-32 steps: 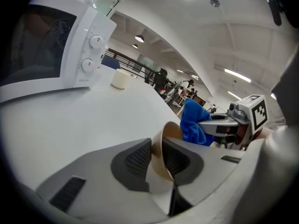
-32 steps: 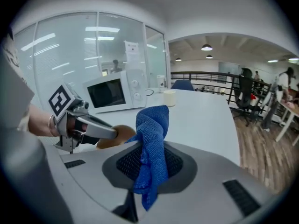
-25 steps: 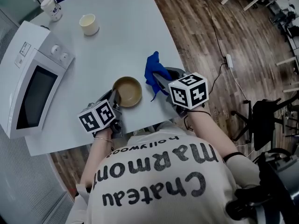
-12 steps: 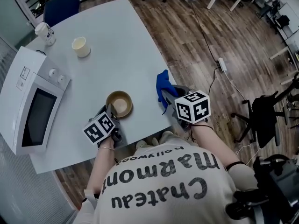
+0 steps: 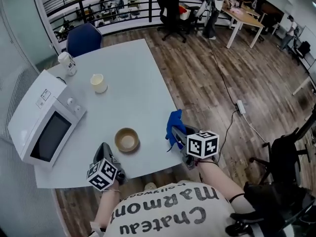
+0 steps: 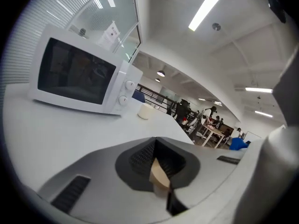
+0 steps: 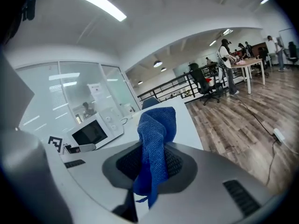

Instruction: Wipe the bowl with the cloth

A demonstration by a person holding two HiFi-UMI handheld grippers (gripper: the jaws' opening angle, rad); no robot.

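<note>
Bowl [image 5: 127,139]: upright on the white surface [image 5: 140,78], lower centre of the head view, between the two tools and touching neither. Left tool [image 5: 103,148]: jaws have just been closing and now stand together, with only a tan sliver showing at their seam. Right tool [image 5: 180,135]: clamped on the blue cloth [image 5: 174,124], which is bunched upright right of the bowl.

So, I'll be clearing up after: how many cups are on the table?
2. A cream cup stands just beyond the microwave; a white cup sits at the table's far left corner, near the blue chair. The microwave could hide more.
</note>
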